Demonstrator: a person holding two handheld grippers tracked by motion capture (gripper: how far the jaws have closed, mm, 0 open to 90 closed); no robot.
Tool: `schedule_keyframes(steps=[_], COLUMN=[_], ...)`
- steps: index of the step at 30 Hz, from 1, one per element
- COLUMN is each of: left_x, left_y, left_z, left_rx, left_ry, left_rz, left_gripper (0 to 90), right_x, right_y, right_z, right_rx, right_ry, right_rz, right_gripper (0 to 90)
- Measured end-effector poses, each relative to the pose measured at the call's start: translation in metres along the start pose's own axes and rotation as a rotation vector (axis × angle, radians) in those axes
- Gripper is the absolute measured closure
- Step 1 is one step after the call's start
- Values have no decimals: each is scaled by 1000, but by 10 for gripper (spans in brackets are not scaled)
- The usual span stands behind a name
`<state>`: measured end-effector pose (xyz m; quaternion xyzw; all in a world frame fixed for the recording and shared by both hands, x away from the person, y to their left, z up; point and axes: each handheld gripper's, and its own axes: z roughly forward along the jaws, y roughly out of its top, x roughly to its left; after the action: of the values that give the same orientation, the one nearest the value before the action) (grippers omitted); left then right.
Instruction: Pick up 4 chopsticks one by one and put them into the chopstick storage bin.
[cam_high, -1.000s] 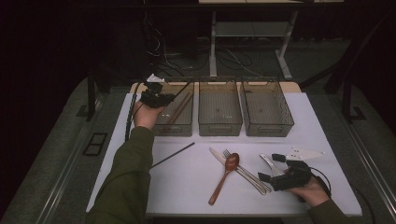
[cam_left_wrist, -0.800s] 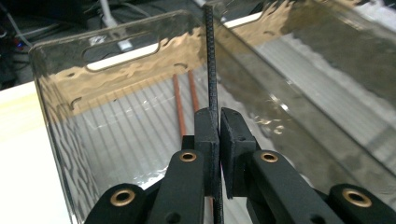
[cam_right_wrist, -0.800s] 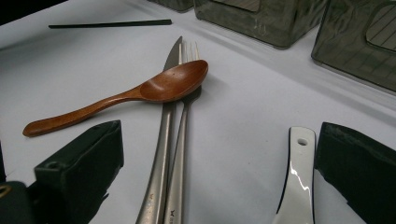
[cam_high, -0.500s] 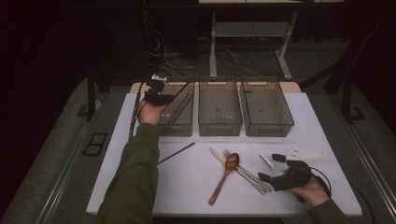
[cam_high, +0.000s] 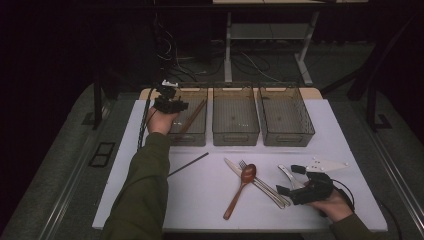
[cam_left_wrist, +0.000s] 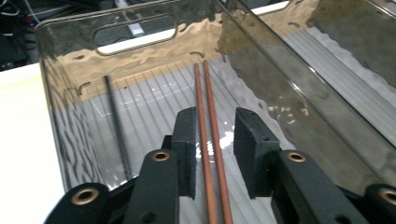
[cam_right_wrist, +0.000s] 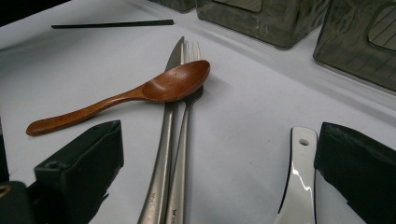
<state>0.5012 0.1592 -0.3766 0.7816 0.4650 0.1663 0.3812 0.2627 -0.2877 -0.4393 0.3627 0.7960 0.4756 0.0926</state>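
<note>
Fingers (cam_left_wrist: 187, 140) of our left gripper (cam_left_wrist: 215, 140) have just been parting, letting go of the brown chopsticks (cam_left_wrist: 210, 140) lying between them in the bin (cam_left_wrist: 70, 116). Our right gripper (cam_right_wrist: 215, 158) rests wide open, straddling the knife (cam_right_wrist: 163, 154) and fork (cam_right_wrist: 184, 140), ready to pick.

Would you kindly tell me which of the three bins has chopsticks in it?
The left bin, under the left claw; the middle bin and right bin look empty.

chopsticks (cam_left_wrist: 208, 140): smooth wood | bin (cam_left_wrist: 299, 93): glossy clear plastic
</note>
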Motion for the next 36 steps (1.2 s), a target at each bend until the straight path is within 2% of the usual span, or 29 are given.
schedule_keyframes(steps=[8,13,15,24,29,36], left_x=[-5,-10,-11,-23,-30,-44], left_y=[2,4,5,5,0,-16], left_z=[-10,-21,-26,-51,-63,-77], left_rx=[15,21,17,-45,-53,-63], left_ry=[-61,-87,-101,-148,-176,-217], left_rz=[48,102,110,155,181,228], left_gripper=[556,504,491,429,389,341], right_x=[0,0,0,0,0,0], right_y=[0,0,0,0,0,0], right_z=[0,1,1,1,0,1], right_rx=[0,2,3,4,2,6], right_ry=[-2,-3,-3,-5,-6,-11], right_rz=[2,2,0,2,2,-2], right_gripper=[11,11,10,11,11,11])
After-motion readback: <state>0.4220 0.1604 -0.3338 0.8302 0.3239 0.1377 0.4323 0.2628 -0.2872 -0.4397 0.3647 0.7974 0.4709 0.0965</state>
